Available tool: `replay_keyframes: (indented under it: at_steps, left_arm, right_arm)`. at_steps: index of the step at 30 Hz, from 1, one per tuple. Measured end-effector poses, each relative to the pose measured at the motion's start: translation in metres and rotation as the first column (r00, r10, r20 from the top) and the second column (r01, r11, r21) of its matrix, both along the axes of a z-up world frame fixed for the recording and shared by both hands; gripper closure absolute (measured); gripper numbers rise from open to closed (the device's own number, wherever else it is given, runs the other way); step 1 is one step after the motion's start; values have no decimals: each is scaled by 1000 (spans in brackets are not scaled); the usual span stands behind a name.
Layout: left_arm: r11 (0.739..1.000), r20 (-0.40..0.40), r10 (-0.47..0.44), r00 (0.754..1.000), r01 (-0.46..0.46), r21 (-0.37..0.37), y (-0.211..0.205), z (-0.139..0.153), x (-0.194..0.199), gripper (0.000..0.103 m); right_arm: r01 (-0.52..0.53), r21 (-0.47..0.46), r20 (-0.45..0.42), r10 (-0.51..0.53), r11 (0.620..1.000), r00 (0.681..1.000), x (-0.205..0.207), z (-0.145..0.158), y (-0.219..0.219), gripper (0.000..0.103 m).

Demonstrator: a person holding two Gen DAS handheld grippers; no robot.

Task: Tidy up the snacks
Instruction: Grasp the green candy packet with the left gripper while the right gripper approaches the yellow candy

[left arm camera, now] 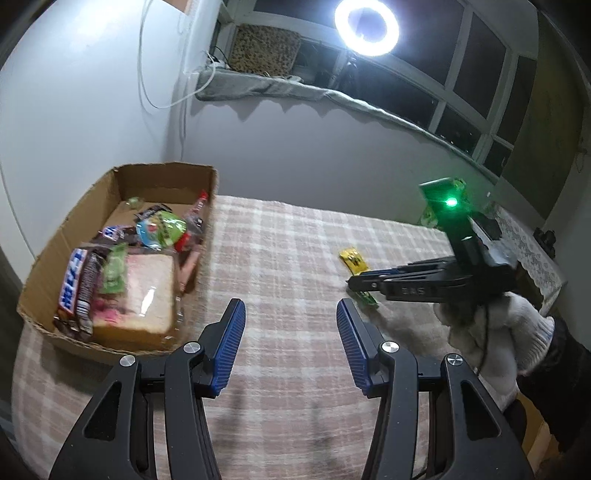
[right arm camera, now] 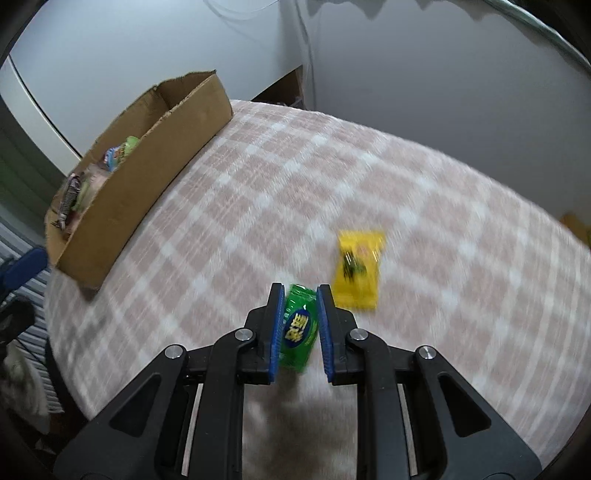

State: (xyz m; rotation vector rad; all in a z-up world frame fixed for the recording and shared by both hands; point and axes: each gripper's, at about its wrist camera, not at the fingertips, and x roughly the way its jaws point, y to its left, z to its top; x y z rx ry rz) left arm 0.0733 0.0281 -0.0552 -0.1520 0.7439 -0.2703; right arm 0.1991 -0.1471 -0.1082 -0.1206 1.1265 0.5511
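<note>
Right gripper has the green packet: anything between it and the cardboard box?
Nothing visible. Only bare checked cloth lies between the green packet and the cardboard box; the yellow packet sits off to the right.

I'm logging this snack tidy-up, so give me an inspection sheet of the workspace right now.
Surface: checked cloth covers the table.
Job's things: cardboard box at the left holds a sandwich, chocolate bars and other packets; green packet and yellow packet lie on the cloth.
Clutter: nothing seen.
Grippers: left gripper open, nothing between its fingers; right gripper around the green packet, contact unclear.
Cables: white cable hangs on the wall.
Surroundings: ring light, dark window.
</note>
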Motion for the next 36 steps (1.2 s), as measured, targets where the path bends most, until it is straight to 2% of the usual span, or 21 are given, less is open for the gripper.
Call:
replay_keyframes:
  at_steps: [6,8,11,14,24,32,36]
  left_arm:
    - [998,-39,-51,998,53,35,-26,-14,11,53]
    - [997,-66,-72,995,74,28,-35,-21,19,53]
    - [993,-99,-114,988,116,16,-55,-31,31,53]
    - [989,-127,-148,981,150,6,-76,-42,42,53]
    - [990,-155,-133,979,138,20,-93,-54,61,53]
    - [987,-159,-148,976,156,37,-107,-53,73,53]
    - [985,-163,-147,976,160,70,-120,-57,77,53]
  right_arm:
    - [8,157,-10,-7,988,1000,-26,14,-29,85]
    - [38,174,13,-41,984,999,-28,25,-41,85]
    - [75,74,87,-81,994,993,-23,31,-39,84]
    - [77,39,78,-79,996,994,-5,23,-34,71]
    - [29,-37,74,-26,999,997,28,-6,-5,71]
    - [24,-160,140,-2,987,990,32,-9,-5,71]
    - [17,-121,125,-2,993,992,33,-6,-20,71]
